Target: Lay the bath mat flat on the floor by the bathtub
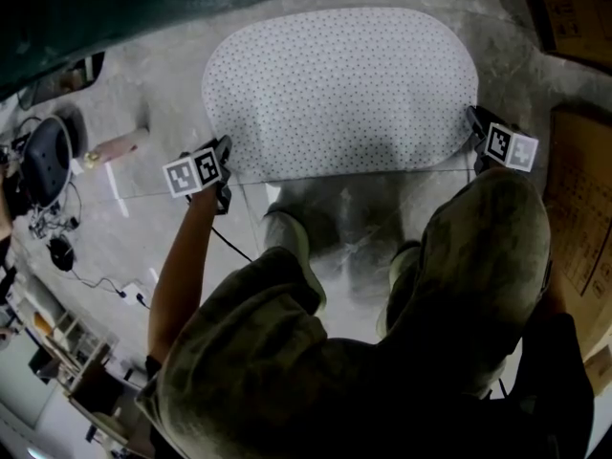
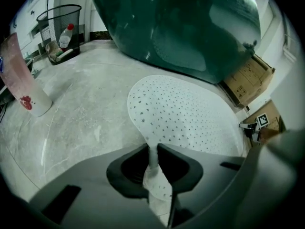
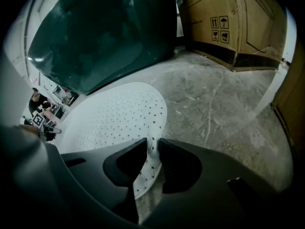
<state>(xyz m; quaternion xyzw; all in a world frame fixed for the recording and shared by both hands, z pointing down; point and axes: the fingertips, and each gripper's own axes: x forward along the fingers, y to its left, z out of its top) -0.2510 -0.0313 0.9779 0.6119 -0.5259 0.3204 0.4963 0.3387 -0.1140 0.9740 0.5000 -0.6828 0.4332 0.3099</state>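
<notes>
White bath mat (image 1: 339, 89) by dark tub (image 2: 181, 27), cardboard boxes (image 3: 228, 23) adj (wire bin (image 2: 59, 20) beyond)

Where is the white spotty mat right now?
In the head view's upper middle, the white dotted bath mat lies on the grey concrete floor beside the dark green bathtub.

The bath mat (image 1: 339, 89) is white, a rounded oblong dotted all over with small dark star-shaped marks. It lies spread on the grey, mottled floor (image 1: 143, 218), its far long side just beside the dark green bathtub (image 2: 181, 27) and running along it. Most of it rests flat. Only the two near corners are raised off the floor, one pinched in the jaws of the left gripper (image 2: 153, 151) and the other in those of the right gripper (image 3: 152, 144).
</notes>
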